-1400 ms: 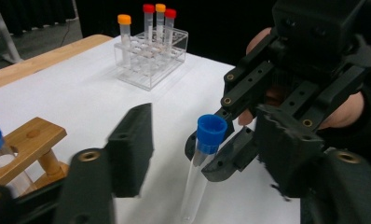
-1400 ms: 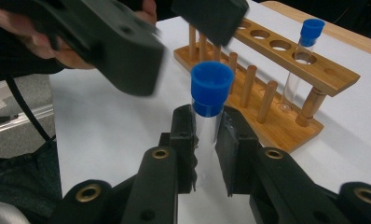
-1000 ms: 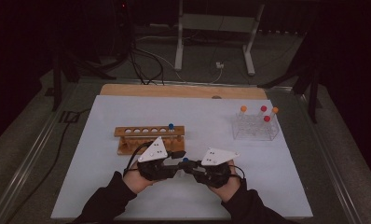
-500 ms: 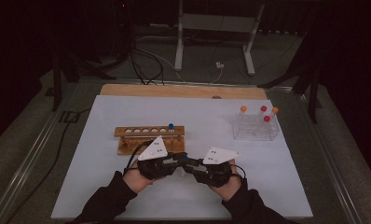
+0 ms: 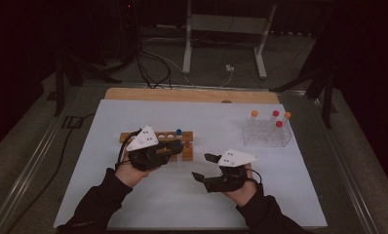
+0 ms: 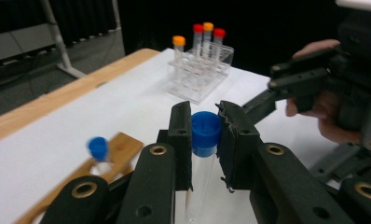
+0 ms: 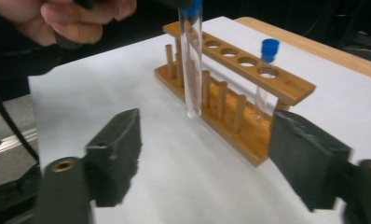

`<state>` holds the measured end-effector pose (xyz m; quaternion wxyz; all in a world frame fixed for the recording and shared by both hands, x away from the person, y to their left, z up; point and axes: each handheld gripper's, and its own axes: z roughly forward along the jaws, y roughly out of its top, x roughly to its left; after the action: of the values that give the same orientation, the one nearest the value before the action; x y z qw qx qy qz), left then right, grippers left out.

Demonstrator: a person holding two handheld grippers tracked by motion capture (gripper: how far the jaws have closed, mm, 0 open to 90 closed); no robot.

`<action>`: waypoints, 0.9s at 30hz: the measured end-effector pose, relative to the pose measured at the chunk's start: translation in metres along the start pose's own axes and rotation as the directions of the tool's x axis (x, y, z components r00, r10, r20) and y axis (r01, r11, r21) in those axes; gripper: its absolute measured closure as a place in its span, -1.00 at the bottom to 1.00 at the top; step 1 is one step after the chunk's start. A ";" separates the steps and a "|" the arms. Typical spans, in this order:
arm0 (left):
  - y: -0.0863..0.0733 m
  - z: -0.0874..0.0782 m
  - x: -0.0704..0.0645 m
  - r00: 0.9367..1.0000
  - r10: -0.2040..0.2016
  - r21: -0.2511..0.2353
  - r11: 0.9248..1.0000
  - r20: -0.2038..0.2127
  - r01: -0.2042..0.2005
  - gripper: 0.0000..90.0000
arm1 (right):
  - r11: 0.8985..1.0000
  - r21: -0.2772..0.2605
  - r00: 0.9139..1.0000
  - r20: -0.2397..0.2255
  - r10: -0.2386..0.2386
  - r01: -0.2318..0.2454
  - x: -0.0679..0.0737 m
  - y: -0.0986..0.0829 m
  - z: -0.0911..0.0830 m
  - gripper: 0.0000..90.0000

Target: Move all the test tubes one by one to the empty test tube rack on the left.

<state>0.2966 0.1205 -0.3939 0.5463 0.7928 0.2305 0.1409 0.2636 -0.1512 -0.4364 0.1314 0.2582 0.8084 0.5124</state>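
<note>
Blue-capped clear tube, upright, pinched by left gripper jaws, right gripper jaws spread

on the table the wooden rack stood left of the middle, and the clear rack stood well apart at the far right. one capped tube stood in a hole of the wooden rack. the left gripper was just before this rack, with a tube between its jaws. the right gripper was nearer to the person, to the right of the left one.
</note>
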 end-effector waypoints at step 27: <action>0.013 0.017 0.069 0.980 -0.043 -0.035 0.999 -0.193 0.036 0.72 | 0.999 -0.039 1.000 -0.016 0.021 -0.022 -0.009 -0.001 -0.007 -1.00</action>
<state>0.3666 0.1386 -0.3906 0.5363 0.7620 0.2960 0.2101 0.2676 -0.1615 -0.4344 0.1247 0.2602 0.7964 0.5314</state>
